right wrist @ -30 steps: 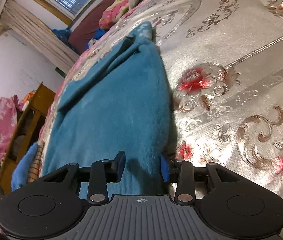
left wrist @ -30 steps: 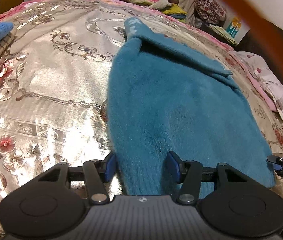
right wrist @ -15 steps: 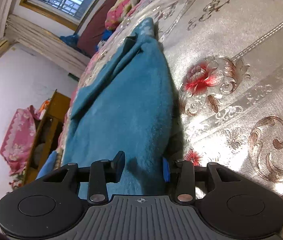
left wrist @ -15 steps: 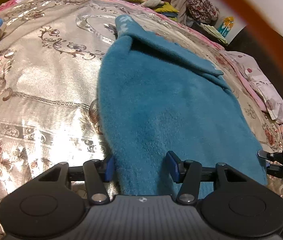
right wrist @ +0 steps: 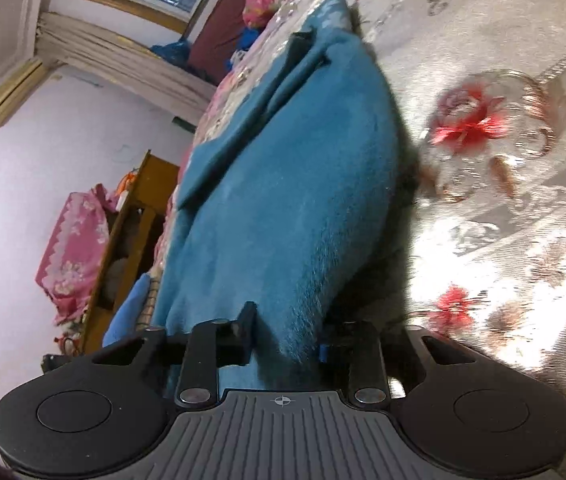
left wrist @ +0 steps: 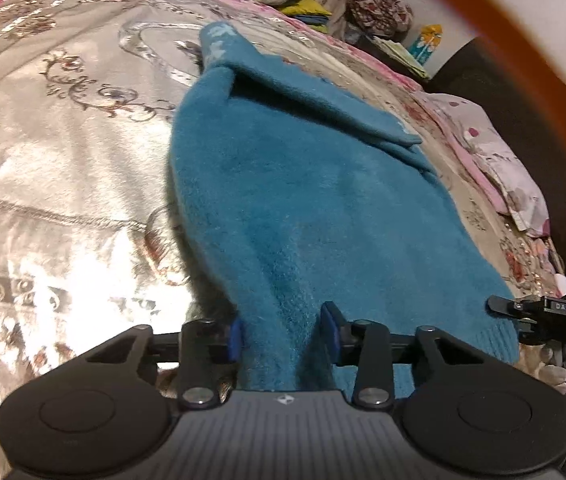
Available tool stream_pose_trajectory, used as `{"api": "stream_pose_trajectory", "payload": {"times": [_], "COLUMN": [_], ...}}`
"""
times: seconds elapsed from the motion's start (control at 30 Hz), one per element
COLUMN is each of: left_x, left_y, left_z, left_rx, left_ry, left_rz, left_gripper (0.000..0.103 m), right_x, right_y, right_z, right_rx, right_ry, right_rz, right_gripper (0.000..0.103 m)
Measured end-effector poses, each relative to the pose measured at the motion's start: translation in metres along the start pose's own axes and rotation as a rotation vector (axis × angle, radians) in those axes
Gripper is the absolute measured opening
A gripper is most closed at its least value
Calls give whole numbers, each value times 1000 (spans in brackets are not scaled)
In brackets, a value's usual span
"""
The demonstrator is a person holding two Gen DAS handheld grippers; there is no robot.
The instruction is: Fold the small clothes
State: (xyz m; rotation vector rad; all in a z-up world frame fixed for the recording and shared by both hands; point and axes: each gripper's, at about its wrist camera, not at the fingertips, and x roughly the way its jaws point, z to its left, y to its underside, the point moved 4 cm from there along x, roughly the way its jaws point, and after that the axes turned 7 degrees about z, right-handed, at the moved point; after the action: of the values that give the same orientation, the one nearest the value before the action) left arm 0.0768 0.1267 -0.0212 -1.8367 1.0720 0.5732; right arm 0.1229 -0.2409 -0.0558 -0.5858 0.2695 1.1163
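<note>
The teal fleece garment (left wrist: pixel 295 200) lies on the bed's floral bedspread (left wrist: pixel 63 168) with its long axis running straight away from both claws, its near hem at the claws and its narrow far end, with a folded flap across it, pointing toward the head of the bed. The left claw (left wrist: pixel 283 334) is closing with the hem's left corner bunched between its blue pads (left wrist: pixel 235 338); the right claw (right wrist: pixel 287 340) is closing with the hem's right corner between its fingers, the cloth filling both gaps
</note>
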Motion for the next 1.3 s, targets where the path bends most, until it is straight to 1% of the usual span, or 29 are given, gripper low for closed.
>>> {"api": "stream_pose_trajectory", "payload": {"times": [0.07,0.13,0.23,0.43,0.57,0.73,0.83,0.97,1.1,1.17,1.23,1.3], "left_x": [0,-2,-6,-11,-6,4,14,32,48,55,64,73], "left_y": [-6,-14,-25,-62,-94,-137,-163,-192,-212,-220,-224,-226], "left_z": [2,4,2,-2,0,9,19,33,50,59,67,70], "left_rx": [-25,-49,-64,-88,-98,-102,-128,-162,-208,-233,-255,-261], "left_ry": [54,107,185,299,336,342,344,297,268,257,246,217], "left_rz": [-6,-20,-65,-203,-280,-345,-382,-408,-426,-429,-417,-403], "left_gripper": [33,25,22,21,20,20,20,20,20,19,18,18], "right_x": [-1,-4,-7,-4,0,7,16,32,48,56,68,80], "right_y": [-2,-7,-17,-45,-71,-113,-140,-177,-204,-215,-225,-233], "right_z": [5,11,21,43,51,55,53,43,30,21,11,3], "right_rx": [15,36,53,60,69,61,66,101,132,155,186,199], "right_ry": [-42,-90,-154,-246,-290,-306,-300,-269,-231,-212,-177,-135], "right_rz": [-23,-57,-108,-197,-258,-332,-371,-413,-438,-437,-428,-418], "right_gripper": [20,19,18,17,17,17,17,17,17,17,17,17]}}
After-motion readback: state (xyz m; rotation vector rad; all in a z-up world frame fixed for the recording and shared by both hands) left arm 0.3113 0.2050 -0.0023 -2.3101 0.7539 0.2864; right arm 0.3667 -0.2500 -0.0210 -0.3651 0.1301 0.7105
